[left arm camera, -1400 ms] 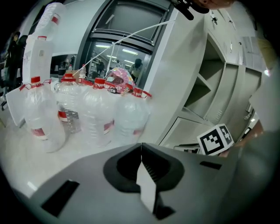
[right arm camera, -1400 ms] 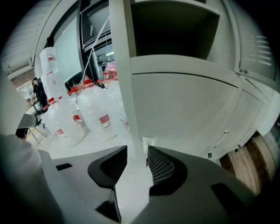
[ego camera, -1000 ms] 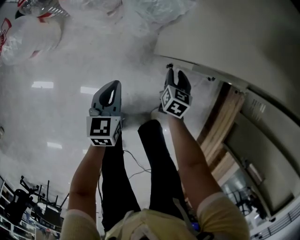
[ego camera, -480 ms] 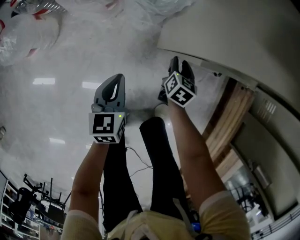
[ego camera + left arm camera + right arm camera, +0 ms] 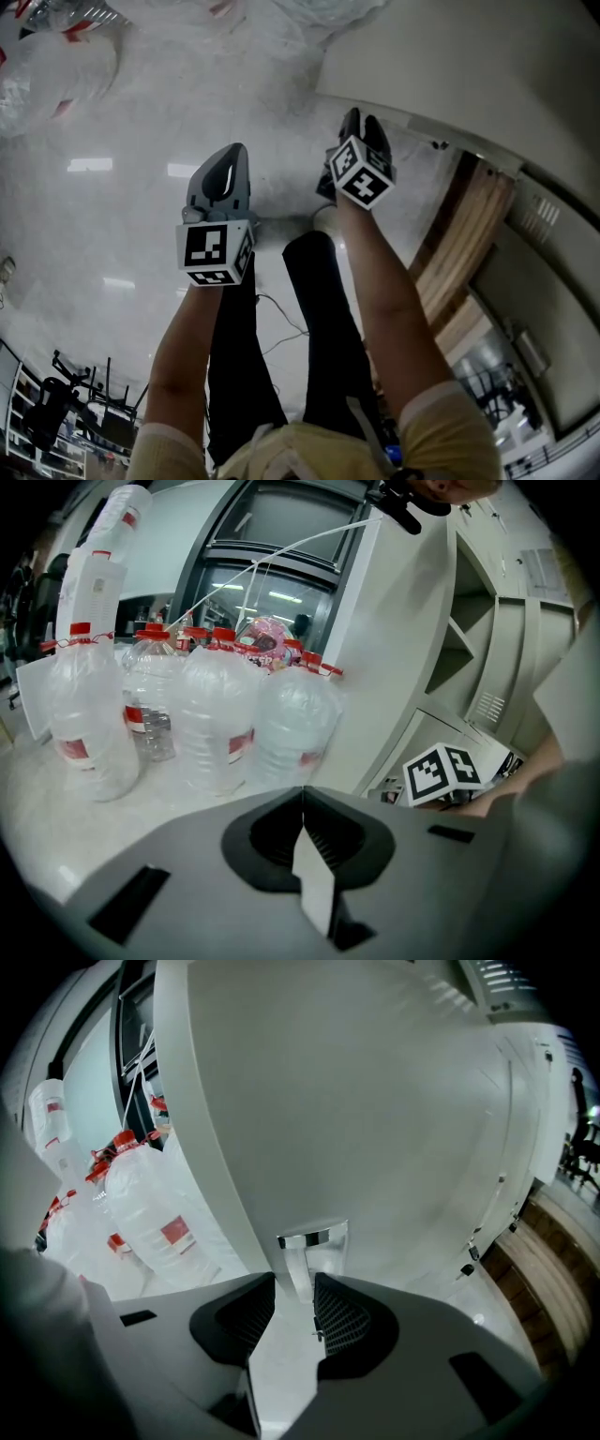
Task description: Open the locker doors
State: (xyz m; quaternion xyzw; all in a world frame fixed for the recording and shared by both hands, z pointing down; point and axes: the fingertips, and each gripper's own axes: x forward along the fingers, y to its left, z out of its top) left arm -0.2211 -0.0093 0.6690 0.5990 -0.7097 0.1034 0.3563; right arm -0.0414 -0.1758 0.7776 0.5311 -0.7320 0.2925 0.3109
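Right gripper: jaws apart, just been closing; chrome handle at tips of gap, pads not yet pressing. Handle sits on white locker door. Risk: shallow, off-centre bite on polished metal, so handle slips out on pull, or one pad lands first and gripper twists. Door swing may knock water bottles just beside. Left gripper clenched, empty, idle.

Right tongs near locker door
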